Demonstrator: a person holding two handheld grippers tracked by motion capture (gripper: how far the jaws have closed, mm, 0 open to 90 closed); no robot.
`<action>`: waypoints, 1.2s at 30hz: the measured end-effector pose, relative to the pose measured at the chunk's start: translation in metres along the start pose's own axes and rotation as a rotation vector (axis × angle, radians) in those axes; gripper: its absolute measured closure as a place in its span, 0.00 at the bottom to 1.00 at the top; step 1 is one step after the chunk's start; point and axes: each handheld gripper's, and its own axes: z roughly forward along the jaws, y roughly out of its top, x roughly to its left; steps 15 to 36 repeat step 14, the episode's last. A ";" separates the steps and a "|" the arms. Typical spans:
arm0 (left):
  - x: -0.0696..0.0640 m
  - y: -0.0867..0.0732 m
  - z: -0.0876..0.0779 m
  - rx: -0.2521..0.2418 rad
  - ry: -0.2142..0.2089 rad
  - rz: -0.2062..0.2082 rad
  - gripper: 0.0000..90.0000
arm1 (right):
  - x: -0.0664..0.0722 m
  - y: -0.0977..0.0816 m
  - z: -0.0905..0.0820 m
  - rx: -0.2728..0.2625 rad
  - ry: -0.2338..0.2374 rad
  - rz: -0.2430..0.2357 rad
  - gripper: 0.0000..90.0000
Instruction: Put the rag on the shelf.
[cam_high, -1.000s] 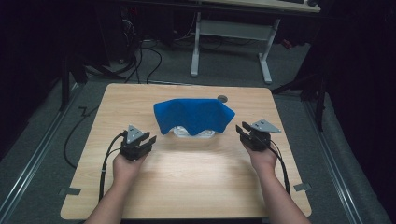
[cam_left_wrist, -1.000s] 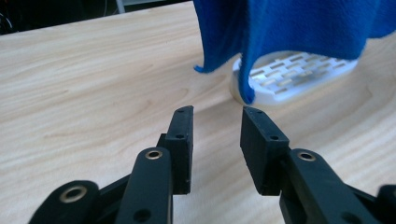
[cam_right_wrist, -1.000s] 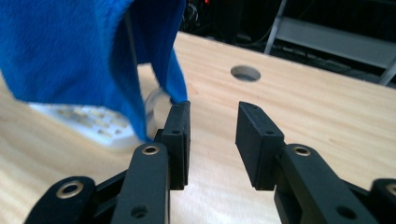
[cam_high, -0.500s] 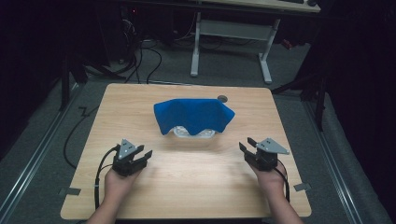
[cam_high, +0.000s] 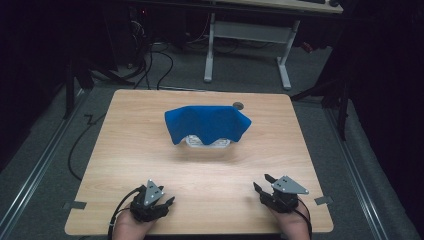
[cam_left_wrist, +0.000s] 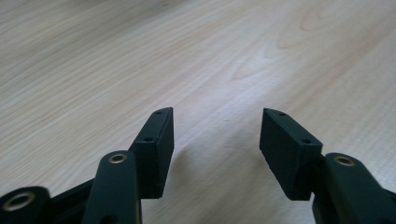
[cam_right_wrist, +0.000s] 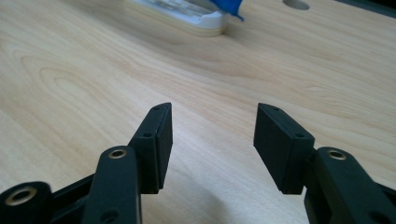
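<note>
One blue cloth (cam_high: 207, 122) draped over one white tray (cam_high: 207, 143) on the bench (cam_high: 125, 150). Left hand-held gripper (cam_high: 159, 206) and right hand-held gripper (cam_high: 264, 183) just opened wide, empty. No legible writing.

Count: one table, one cloth, one tray, two grippers, two hands.

One light wooden square table (cam_high: 150, 150) with one round dark hole (cam_high: 238, 105) near its far edge; one blue fabric cloth (cam_high: 207, 123) draped over one white shallow plastic tray (cam_high: 207, 143), one of each. Two black two-jaw grippers: left gripper (cam_high: 165, 205), right gripper (cam_high: 261, 184), each with two black jaws standing apart, nothing between, having just been opening. Two grey three-cornered plates, one atop each gripper. Two hands at the near edge: left hand (cam_high: 127, 227), right hand (cam_high: 290, 225). Two grey tape strips (cam_high: 75, 205) on the floor by the near corners. One white-legged desk frame (cam_high: 247, 37) beyond.
</note>
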 end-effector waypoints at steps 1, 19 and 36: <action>-0.001 0.001 0.001 -0.003 0.007 0.017 0.50 | 0.001 0.000 0.001 0.004 0.002 -0.008 0.52; 0.010 0.001 0.003 -0.017 -0.012 -0.038 0.49 | -0.002 0.000 0.008 0.011 0.012 0.014 0.51; 0.010 0.001 0.003 -0.017 -0.012 -0.038 0.49 | -0.002 0.000 0.008 0.011 0.012 0.014 0.51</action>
